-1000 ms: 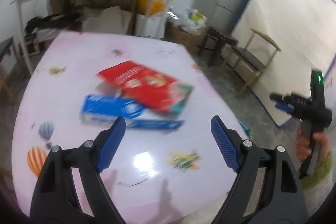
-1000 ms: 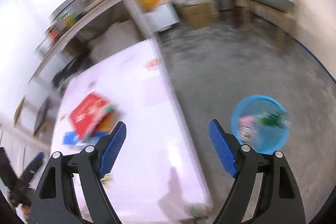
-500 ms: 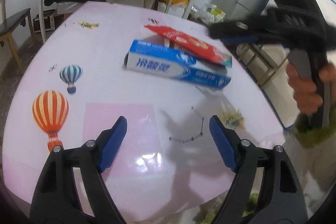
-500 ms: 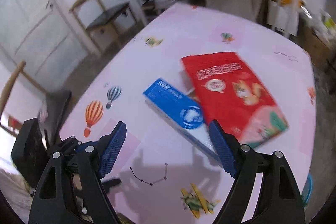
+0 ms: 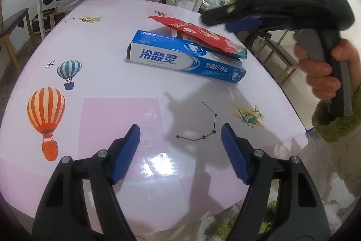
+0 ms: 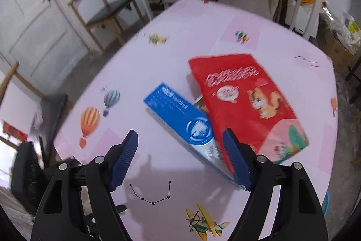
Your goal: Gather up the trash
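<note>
Both my left gripper (image 5: 180, 139) and right gripper (image 6: 180, 146) were wide open, empty; blue cardboard toothpaste box (image 5: 185, 60) sat mid-frame under a red snack bag (image 5: 200, 34).

On a pink worktop (image 6: 259, 37) printed with balloons and aeroplanes, a flat red glossy snack bag (image 6: 246, 105) is seen lying partly over a long blue cardboard toothpaste box (image 6: 180, 119), above which the right gripper (image 6: 180, 159) is held with its blue-padded jaws spread.

The table (image 5: 108, 110) was glossy plastic sheet; the box (image 5: 185, 60) shiny card; the bag (image 6: 246, 103) slick foil; the pads (image 5: 126, 153) ribbed.
</note>
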